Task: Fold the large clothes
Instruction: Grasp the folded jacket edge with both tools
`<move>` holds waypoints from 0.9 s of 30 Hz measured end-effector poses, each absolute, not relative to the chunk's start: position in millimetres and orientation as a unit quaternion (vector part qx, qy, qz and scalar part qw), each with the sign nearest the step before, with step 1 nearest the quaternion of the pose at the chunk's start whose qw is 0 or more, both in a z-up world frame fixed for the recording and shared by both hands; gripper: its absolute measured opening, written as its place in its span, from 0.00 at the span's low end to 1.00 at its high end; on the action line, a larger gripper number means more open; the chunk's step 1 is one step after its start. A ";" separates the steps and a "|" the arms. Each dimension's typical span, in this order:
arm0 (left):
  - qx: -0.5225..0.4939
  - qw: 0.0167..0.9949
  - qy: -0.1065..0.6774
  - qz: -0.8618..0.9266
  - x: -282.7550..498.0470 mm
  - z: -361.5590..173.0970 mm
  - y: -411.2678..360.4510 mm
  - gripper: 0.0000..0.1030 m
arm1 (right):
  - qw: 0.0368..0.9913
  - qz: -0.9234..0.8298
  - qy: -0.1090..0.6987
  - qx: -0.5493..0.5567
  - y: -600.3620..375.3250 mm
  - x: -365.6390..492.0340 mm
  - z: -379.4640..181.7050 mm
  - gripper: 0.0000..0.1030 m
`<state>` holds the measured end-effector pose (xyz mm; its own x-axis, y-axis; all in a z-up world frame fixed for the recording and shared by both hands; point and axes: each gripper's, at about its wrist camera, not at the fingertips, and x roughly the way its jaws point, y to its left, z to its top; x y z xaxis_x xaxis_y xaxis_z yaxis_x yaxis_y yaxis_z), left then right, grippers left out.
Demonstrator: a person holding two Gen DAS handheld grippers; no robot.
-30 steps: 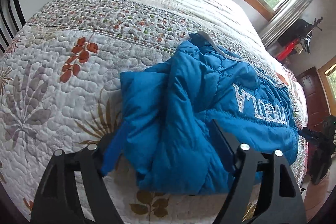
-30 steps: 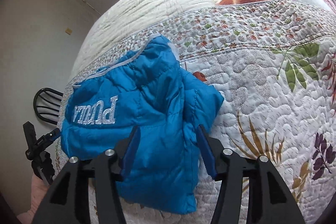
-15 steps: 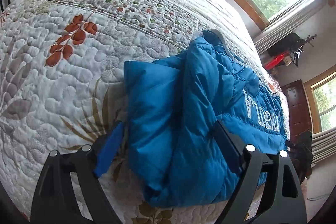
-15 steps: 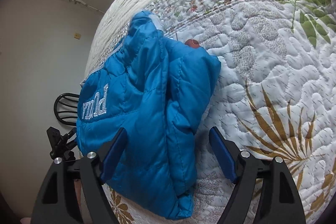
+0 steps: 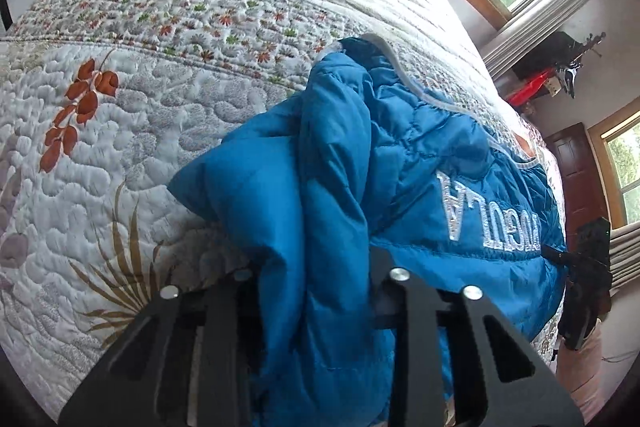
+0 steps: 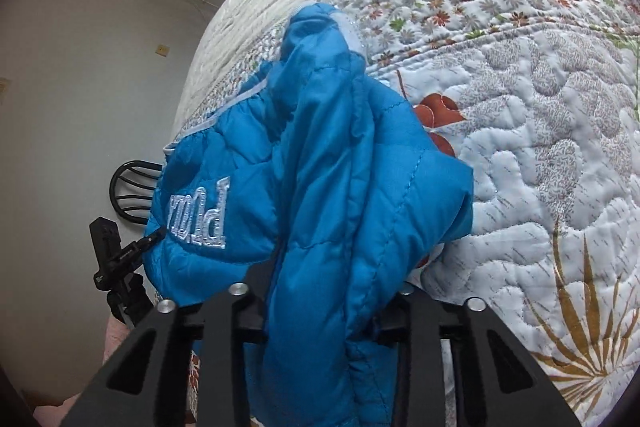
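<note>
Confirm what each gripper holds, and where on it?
Both are closing on the blue jacket: left gripper and right gripper pinch opposite near-edge folds.

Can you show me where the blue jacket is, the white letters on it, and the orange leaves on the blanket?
blue jacket point(image 5: 340, 187): left wrist view, puffy folded sleeve.
white letters point(image 5: 486, 217): left wrist view, middle of the stitched word.
orange leaves point(image 5: 80, 107): left wrist view, leaf sprig printed on the quilt.

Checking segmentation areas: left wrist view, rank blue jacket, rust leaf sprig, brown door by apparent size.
1. blue jacket, though nearness inflates it
2. brown door, far off
3. rust leaf sprig, close to the door; unsure
</note>
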<state>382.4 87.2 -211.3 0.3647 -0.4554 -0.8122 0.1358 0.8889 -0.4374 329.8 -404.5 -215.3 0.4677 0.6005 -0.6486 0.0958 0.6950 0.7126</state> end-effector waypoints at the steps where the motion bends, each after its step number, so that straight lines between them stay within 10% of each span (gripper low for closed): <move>1: -0.153 0.820 0.521 -0.182 376.2 -200.0 88.2 0.18 | 0.784 0.166 0.481 0.355 -403.1 323.6 -204.5 0.20; 15: -0.166 0.849 0.446 -0.231 216.9 -84.2 119.5 0.14 | 0.841 0.202 0.422 0.271 -366.3 150.0 -74.6 0.15; 27: -0.130 0.830 0.510 -0.184 123.8 -184.9 145.7 0.17 | 0.801 0.142 0.499 0.298 -343.7 78.0 -184.5 0.16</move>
